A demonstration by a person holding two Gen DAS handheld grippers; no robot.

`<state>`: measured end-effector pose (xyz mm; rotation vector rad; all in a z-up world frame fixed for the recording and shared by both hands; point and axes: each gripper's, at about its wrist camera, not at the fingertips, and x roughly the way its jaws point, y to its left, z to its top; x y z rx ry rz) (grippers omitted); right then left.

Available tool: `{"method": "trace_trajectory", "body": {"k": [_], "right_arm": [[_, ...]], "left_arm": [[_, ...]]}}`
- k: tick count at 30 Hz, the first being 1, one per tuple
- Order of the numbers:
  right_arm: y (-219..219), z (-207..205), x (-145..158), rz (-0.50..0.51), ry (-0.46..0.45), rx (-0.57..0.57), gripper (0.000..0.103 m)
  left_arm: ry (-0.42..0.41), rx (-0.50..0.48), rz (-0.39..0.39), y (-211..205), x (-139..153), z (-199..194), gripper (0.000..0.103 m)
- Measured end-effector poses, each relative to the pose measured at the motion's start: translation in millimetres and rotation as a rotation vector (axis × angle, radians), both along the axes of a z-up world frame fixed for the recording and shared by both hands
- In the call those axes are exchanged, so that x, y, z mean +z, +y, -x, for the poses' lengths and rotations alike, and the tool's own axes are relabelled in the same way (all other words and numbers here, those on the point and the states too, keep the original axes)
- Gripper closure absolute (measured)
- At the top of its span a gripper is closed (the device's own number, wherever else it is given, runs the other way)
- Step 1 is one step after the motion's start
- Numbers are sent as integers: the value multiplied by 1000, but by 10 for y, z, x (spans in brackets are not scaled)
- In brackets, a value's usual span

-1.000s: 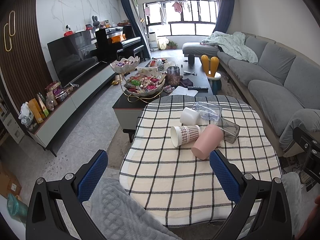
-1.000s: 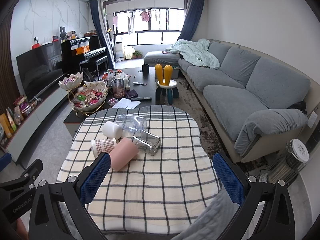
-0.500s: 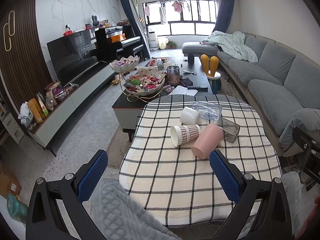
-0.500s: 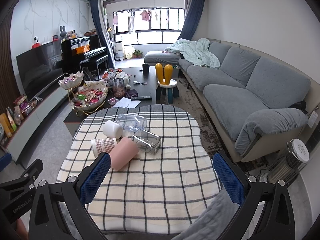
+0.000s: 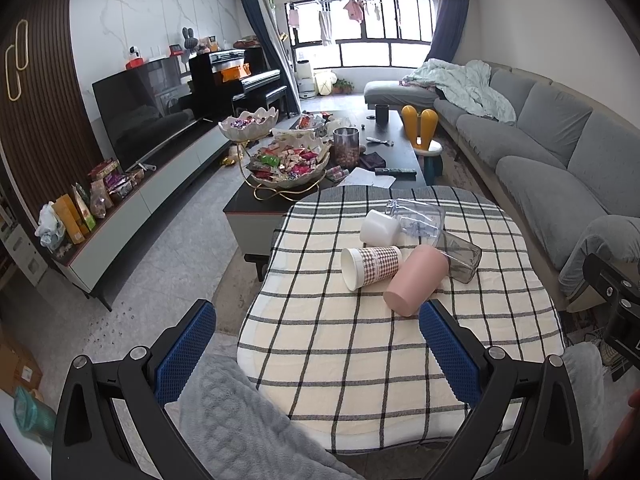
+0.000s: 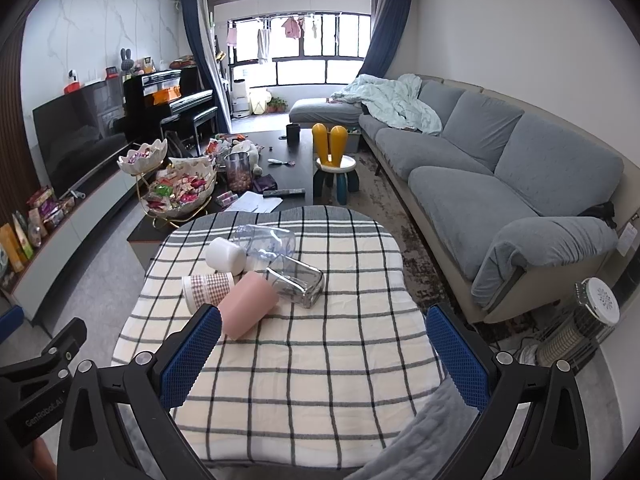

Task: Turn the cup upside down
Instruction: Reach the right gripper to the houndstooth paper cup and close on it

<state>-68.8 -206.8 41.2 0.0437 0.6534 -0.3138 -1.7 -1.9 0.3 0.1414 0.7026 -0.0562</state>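
Several cups lie on their sides in a cluster on the checked tablecloth [image 5: 360, 352]: a pink cup [image 5: 416, 280] [image 6: 250, 310], a brown-checked paper cup [image 5: 370, 266] [image 6: 208, 286], a white cup [image 5: 380, 227] [image 6: 226, 255], a grey glass tumbler [image 5: 460, 256] [image 6: 296, 282] and a clear plastic cup [image 5: 418, 216] [image 6: 266, 242]. My left gripper [image 5: 316, 320] is open and empty, held back from the table's near edge. My right gripper [image 6: 324, 320] is open and empty, also short of the cups.
A grey knitted blanket [image 5: 240, 420] lies below the grippers at the near edge. Beyond the table stands a dark coffee table [image 5: 320, 152] with snack bowls. A grey sofa [image 6: 500, 184] runs along the right, a TV unit [image 5: 140, 120] along the left, a heater [image 6: 576, 328] at right.
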Motion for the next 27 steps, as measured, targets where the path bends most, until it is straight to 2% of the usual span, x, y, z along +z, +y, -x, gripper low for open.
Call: {"method": "trace_trajectory", "body": {"k": [4,6,9,17,21,27], "right_arm": [[28,-63,-42,-2,9,9,0],[44,-101,-82,-1,17,19,0],[47,-206,-109,7,44,48,0],[213,-924,-416,28,244,210,0],[331,-1333,-602,77,349,319,1],[643,-1976,-900,215,504,533,1]], "left_arm": [[-5,4,-4,-7,0,44,0],[-4,11,-6,-20,-144,90,0],[7,38,1,-13,-194,55,0],[42,118,8,6,-318,-206,0],[57,224,-1,29,-391,-353,0],[54,432,129,185,-508,-560,0]]}}
